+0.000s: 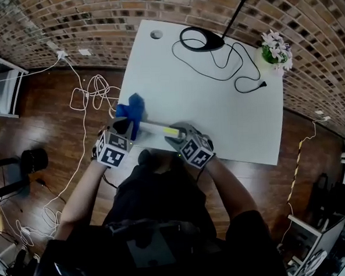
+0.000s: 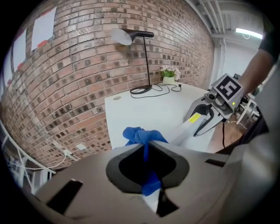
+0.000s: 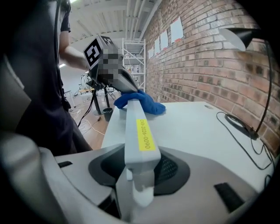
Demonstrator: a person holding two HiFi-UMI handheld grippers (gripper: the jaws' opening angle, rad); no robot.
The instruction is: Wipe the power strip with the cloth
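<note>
A long white power strip (image 1: 156, 128) with a yellow label lies along the near edge of the white table (image 1: 217, 102). My right gripper (image 1: 173, 138) is shut on its near end; in the right gripper view the power strip (image 3: 138, 131) runs out from between the jaws of the right gripper (image 3: 140, 173). A blue cloth (image 1: 133, 109) is bunched at the strip's far end. My left gripper (image 1: 131, 131) is shut on it, and the cloth (image 2: 142, 135) is pinched between the jaws of the left gripper (image 2: 146, 148). The cloth (image 3: 142, 103) rests over the strip's far end.
A black desk lamp base (image 1: 201, 39) with its loose black cable (image 1: 238, 66) sits at the table's far side. A small flower pot (image 1: 275, 49) stands at the far right corner. White cables (image 1: 88, 93) lie on the wooden floor to the left. A brick wall runs behind.
</note>
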